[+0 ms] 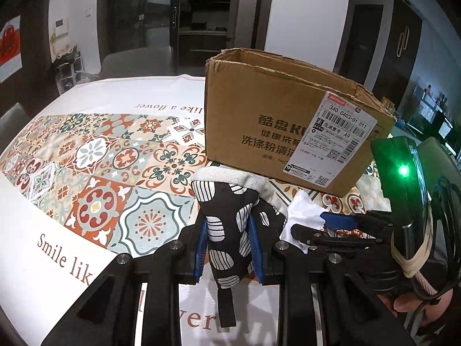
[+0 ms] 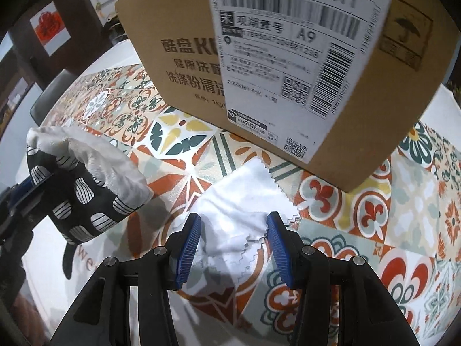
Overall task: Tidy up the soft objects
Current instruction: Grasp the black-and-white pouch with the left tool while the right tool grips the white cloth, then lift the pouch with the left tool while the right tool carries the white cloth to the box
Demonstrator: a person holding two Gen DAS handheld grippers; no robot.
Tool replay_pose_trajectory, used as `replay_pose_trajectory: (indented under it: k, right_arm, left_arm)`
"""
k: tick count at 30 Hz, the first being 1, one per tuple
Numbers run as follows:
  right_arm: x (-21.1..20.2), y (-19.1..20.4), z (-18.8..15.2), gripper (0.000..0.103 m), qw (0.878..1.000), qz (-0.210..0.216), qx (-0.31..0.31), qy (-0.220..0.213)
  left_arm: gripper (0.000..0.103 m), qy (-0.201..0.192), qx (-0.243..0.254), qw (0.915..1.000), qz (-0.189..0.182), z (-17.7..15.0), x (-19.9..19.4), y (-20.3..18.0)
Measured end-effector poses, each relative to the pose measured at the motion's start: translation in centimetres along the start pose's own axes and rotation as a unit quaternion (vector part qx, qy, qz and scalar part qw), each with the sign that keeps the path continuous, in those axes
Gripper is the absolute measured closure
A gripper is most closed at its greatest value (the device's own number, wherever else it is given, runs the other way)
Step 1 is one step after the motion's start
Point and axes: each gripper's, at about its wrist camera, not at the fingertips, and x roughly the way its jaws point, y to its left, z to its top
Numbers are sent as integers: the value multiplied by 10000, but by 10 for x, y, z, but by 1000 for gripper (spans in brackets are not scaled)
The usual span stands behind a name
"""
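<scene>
A black oven mitt (image 1: 223,193) with white striped ovals and a pale lining is clamped between the blue pads of my left gripper (image 1: 227,219), which is shut on it and holds it above the table. The right wrist view shows the mitt (image 2: 86,199) at the left. A small white cloth (image 2: 239,190) with zigzag edges lies flat on the patterned tablecloth in front of the cardboard box (image 2: 288,57). My right gripper (image 2: 233,225) is open, pointing down, with one pad on each side of the cloth's near part. From the left wrist view the cloth (image 1: 302,210) shows beside my right gripper (image 1: 331,225).
The open-topped cardboard box (image 1: 259,115) with a shipping label stands on the tiled-pattern tablecloth (image 1: 100,158), just behind both grippers. Dark chairs stand past the table's far left edge. A hand (image 1: 409,302) grips the right tool at lower right.
</scene>
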Motion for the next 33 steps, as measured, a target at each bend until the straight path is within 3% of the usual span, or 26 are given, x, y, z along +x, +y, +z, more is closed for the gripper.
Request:
replay_pose_trajectory:
  k: [3,6,10,20,33]
  right_arm:
    - [2,5,-1,57,9997,-185,-144,-52]
    - [2,8,-1,79,9987,-442,-221,-121]
    - [0,0,0,91,9995,-305,0,-96]
    - [-28,1,-5,93,9989,-111,335,-312]
    - [-80,14,-6,93,9948,-208,578,-818]
  left_arm:
    - [76,40,-9,10000,-27,0,2,2]
    - [76,69,15,10000,-56,0,4,2]
    - [76,93,14,9999,-137,0,5,3]
    - [76,-47,103,9996,-277,8,-8,7]
    - [76,-424,337,9972,-509,28,-39,7]
